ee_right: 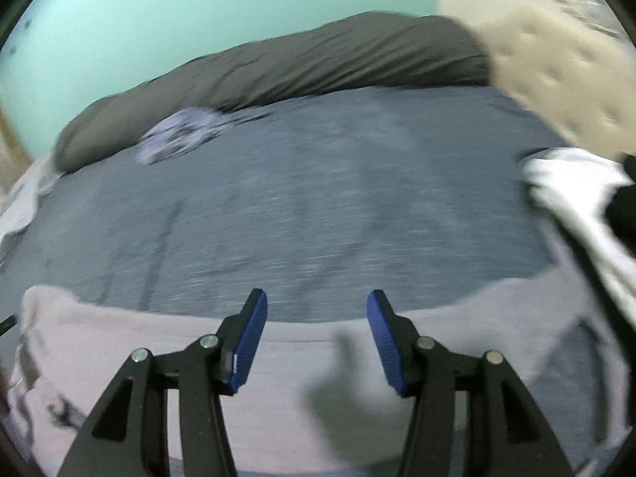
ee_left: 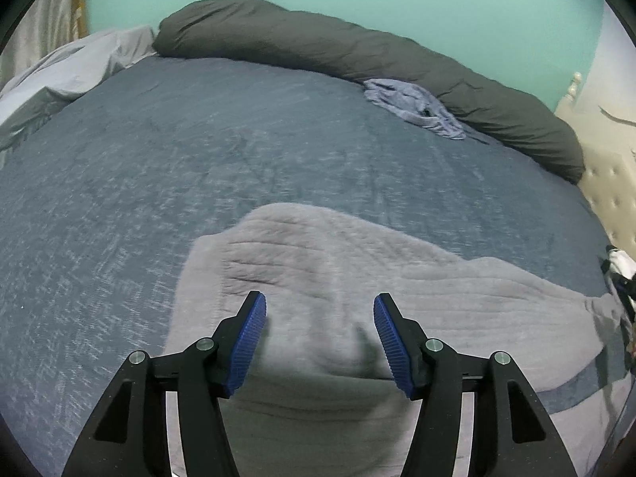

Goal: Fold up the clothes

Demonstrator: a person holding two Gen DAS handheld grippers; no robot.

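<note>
1. We hold both tongs spread wide and empty: the left tongs hover over the grey garment, and the right tongs hang near its far edge, where cloth meets the bed.
2. The grey garment lies spread on the near part of the bed, rumpled and not yet folded; its exact shape is hard to tell, as the right view is blurred.
3. It looks like a soft, ribbed, fairly thick knit, so we judge it light, limp and not slippery; it will sag and drag rather than hold a crease.
4. We would pinch it at an edge or corner, one side per tongs, taking a full bite of fabric.
5. A smaller bluish cloth lies well apart, against the dark bolster.
</note>
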